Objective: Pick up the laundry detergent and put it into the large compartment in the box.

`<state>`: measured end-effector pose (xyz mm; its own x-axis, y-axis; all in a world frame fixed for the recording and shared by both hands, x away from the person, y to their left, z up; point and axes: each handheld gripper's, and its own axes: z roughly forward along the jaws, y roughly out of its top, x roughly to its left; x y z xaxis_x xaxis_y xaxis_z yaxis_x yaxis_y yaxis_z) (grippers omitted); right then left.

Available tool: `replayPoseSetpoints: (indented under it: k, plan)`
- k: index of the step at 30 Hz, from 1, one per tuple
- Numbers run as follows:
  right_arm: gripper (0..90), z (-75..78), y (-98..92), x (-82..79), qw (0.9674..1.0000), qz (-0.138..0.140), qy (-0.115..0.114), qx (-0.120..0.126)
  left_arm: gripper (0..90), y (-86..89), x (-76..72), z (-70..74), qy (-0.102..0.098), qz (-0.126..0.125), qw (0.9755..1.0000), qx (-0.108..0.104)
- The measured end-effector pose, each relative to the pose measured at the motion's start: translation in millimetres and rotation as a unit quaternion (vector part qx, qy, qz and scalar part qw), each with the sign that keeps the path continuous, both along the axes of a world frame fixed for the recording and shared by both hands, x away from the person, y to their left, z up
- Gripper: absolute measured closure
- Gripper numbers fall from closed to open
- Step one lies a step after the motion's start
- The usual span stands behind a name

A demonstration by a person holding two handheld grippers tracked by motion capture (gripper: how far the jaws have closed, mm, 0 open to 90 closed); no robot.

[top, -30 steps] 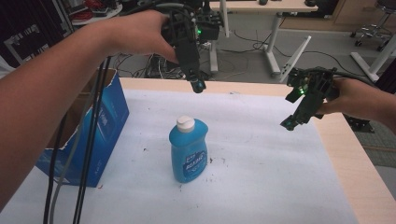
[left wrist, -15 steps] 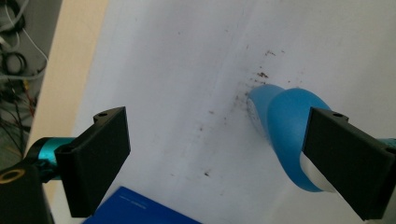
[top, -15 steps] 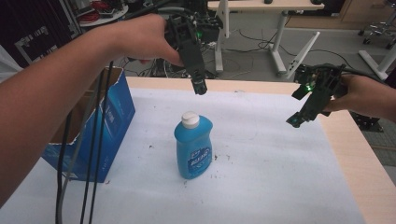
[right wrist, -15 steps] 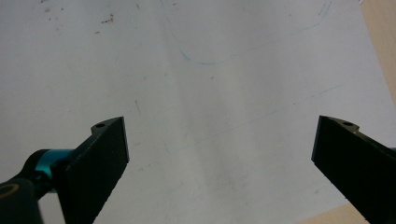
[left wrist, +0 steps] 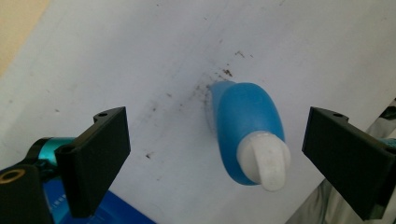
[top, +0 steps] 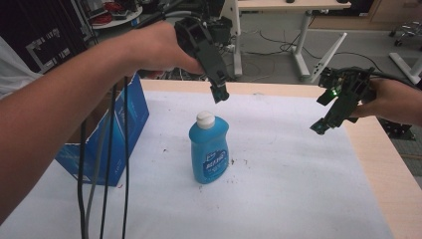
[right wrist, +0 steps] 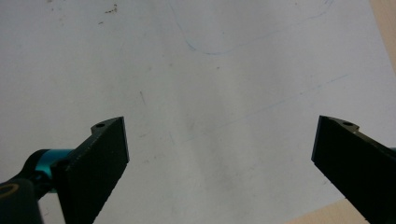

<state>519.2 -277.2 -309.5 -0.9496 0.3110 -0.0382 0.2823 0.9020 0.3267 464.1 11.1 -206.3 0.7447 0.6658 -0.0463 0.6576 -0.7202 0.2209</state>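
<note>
1. A blue cardboard box (top: 117, 134) is seen at the left edge of the white-covered desk (top: 278, 199), open at the top; black cables (top: 107, 164) hang down in front of it from the left tool.
2. The left tool (top: 219, 93) is held in the person's left hand (top: 159, 47) above the desk, tilted down, its tip above and slightly right of the bottle cap, not touching it.
3. In the left gripper view, the left tool (left wrist: 215, 154) is seen with its jaws wide apart, nothing clamped; the bottle lies between them in the picture but farther off, below.
4. A translucent blue plastic dish-soap bottle (top: 209, 149) with a white flip cap (top: 205, 119) stands upright near the middle of the desk, label facing the camera. Seen from above in the left gripper view (left wrist: 247, 128), cap nearest the camera.
5. Small dark specks (top: 234, 162) are scattered on the white cover just beside the bottle's base.
6. The right tool (top: 321, 127) is held in the right hand (top: 390, 102) above the right side of the desk, well apart from the bottle, pointed down and left; a green light (top: 334, 91) is lit on its body.
7. In the right gripper view, the right tool (right wrist: 219, 163) is seen with jaws spread wide, empty, over the bare white cover; the desk's tan wooden edge (right wrist: 387, 28) is visible at the upper right corner.
</note>
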Motion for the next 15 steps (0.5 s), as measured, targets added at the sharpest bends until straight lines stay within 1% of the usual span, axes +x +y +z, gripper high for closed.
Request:
replayPoseSetpoints:
  k: [1,2,4,5,7,8,10,11,12,13,15]
  plan:
    - [3.0,-0.2,0.0,-1.9,1.0,0.001,0.0,-0.001,7.7,-0.4,-3.9,-2.0,-0.001,0.017,0.9999,-0.004]
    - [3.0,-0.4,0.0,-2.6,1.0,0.003,-0.001,0.0,7.7,-0.4,-3.9,-2.0,-0.001,0.017,0.9999,-0.004]
    - [3.0,-0.5,-0.1,-3.3,1.0,0.003,-0.001,-0.001,7.8,-0.1,-7.0,-4.2,0.005,0.025,0.9997,-0.003]
    - [3.0,-0.7,0.1,-5.3,1.0,0.002,-0.002,0.0,7.8,-1.2,-11.2,-7.2,0.005,0.037,0.9993,-0.005]
    - [3.0,-1.2,-0.3,-6.6,1.0,0.003,-0.003,0.001,7.8,-1.0,-12.2,-8.1,0.008,0.04,0.9991,-0.005]
    - [3.0,-1.6,-0.4,-7.4,1.0,0.002,-0.001,0.001,7.8,-1.2,-14.6,-11.0,0.007,0.048,0.9988,-0.01]
    - [3.0,-2.4,-0.8,-8.4,1.0,0.003,-0.001,0.001,7.8,-1.4,-15.9,-12.5,0.007,0.051,0.9987,-0.008]
    - [3.0,-2.4,-0.9,-9.2,1.0,0.003,0.0,0.001,7.8,-2.3,-18.3,-16.7,0.009,0.049,0.9987,-0.011]
    - [3.0,-2.4,-0.9,-9.2,1.0,0.003,0.0,0.001,7.8,-2.3,-18.3,-16.7,0.009,0.049,0.9987,-0.011]
    - [3.0,-2.5,-0.9,-10.5,1.0,0.002,0.0,0.001,7.8,-3.8,-20.8,-20.6,0.011,0.046,0.9988,-0.007]
    - [3.0,-2.7,-1.0,-10.8,1.0,0.002,-0.001,0.002,7.8,-4.4,-21.6,-21.9,0.012,0.045,0.9989,-0.005]
